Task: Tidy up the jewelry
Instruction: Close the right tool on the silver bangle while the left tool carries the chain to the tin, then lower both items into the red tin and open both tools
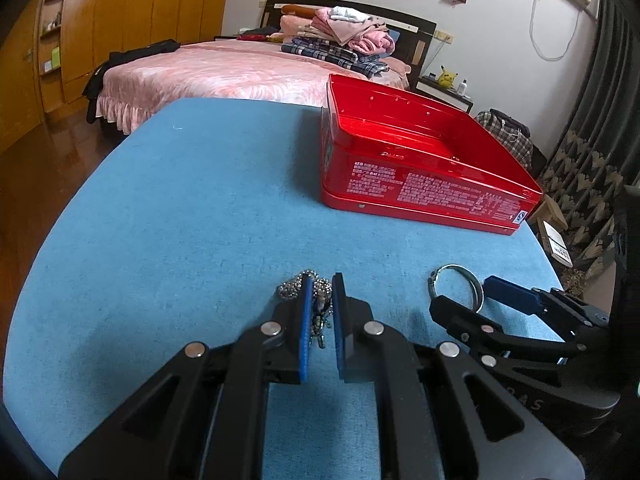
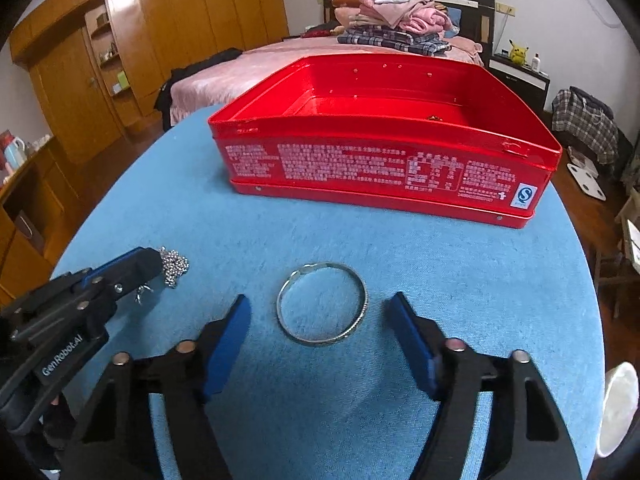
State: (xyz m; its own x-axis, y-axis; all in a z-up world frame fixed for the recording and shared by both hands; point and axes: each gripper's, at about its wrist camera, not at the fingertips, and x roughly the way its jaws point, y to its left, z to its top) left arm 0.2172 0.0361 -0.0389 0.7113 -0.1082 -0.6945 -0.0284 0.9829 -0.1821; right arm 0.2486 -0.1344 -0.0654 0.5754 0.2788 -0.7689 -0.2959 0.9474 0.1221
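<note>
A silver bead-chain necklace (image 1: 294, 286) lies bunched on the blue tablecloth (image 1: 180, 220), and my left gripper (image 1: 321, 292) is shut on it, with a pendant hanging between the pads. In the right wrist view the same necklace (image 2: 175, 266) sticks out past the left gripper (image 2: 150, 260). A silver bangle (image 2: 362, 308) lies flat on the cloth between the blue pads of my right gripper (image 2: 319, 303). That gripper is open, with neither pad touching the bangle. The left wrist view shows the bangle (image 1: 452, 267) and the right gripper (image 1: 466, 292) at the right.
An open red tin (image 2: 360, 168) stands on the far half of the table (image 2: 460, 280), with a small gold item (image 2: 434, 118) inside. A white cup (image 2: 618, 404) sits at the near right edge. Beyond the table are a pink bed (image 1: 224, 72) and wooden wardrobes.
</note>
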